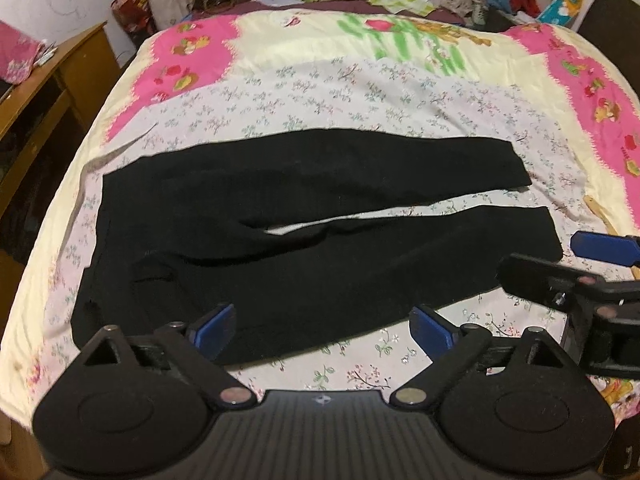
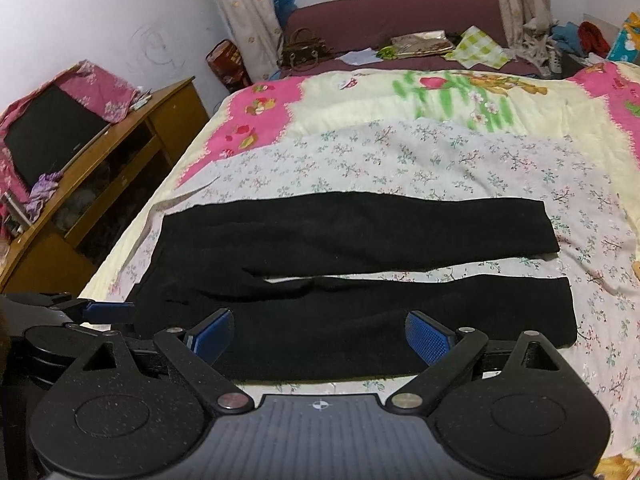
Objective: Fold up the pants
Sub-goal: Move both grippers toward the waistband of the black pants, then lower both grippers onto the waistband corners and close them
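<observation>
The black pants (image 1: 304, 216) lie flat and unfolded on the bed (image 1: 320, 92), on a flowered sheet; the waist is to the left and the two legs run to the right, with a narrow gap of sheet between them. The left tool (image 1: 323, 328) hovers over the near edge of the pants by the waist side; its jaws stand wide apart and hold nothing. The right tool (image 2: 319, 332) is over the near leg, also spread wide and empty; whether either tool touches the cloth I cannot tell, because the fisheye bends the near part. In the left wrist view the right tool shows at the right edge, near the leg ends. A wooden cabinet (image 2: 120, 152) stands beside the bed on the left.
</observation>
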### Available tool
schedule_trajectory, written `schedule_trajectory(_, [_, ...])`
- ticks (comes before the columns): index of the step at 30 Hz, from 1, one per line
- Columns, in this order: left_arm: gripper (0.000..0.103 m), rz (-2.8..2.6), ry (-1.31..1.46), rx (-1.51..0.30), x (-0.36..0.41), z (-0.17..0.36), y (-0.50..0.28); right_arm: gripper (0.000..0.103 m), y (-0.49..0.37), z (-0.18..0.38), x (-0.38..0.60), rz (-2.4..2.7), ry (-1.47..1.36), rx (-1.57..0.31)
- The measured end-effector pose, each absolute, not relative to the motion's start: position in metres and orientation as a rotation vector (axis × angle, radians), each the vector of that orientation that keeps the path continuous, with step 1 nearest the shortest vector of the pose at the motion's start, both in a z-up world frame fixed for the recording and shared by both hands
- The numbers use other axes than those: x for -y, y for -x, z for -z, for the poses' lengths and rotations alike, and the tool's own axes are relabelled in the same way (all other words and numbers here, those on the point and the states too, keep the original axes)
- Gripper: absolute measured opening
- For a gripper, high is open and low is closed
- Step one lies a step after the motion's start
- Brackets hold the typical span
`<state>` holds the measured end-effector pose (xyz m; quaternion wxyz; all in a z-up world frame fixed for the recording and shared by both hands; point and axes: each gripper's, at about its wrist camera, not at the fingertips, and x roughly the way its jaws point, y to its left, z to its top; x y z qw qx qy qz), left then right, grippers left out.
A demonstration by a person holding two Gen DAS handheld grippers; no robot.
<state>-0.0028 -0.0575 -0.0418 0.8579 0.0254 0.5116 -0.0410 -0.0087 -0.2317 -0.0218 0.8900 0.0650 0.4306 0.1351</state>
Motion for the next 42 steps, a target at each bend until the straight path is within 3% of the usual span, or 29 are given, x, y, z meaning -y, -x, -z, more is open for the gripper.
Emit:
schedule_trajectory(9, [0.101, 0.009, -0.111, -1.116, 0.069, 0.049, 0.003, 0.082, -0.008, 0.032, 0.246, -0.368, -0.138, -0.925])
schedule_trajectory(12, [0.101, 0.024, -0.158, -1.119, 0.06, 0.056, -0.006, 0.076, -0.014, 0.041, 0.243, -0.359, -0.142, -0.955])
schedule_trajectory(17, [0.093, 0.083, -0.217, -1.123, 0.031, 0.071, -0.036, 0.076, -0.028, 0.049, 0.223, -0.333, -0.097, -0.983])
schedule_trajectory(34, [0.094, 0.054, -0.141, -1.115, -0.019, 0.106, -0.132, 0.076, -0.12, 0.069, 0.177, -0.4, 0.065, -0.989])
schedule_trajectory(42, [0.094, 0.11, -0.314, -1.063, -0.024, 0.13, -0.161, 0.076, -0.165, 0.088, 0.169, -0.453, 0.188, -0.973])
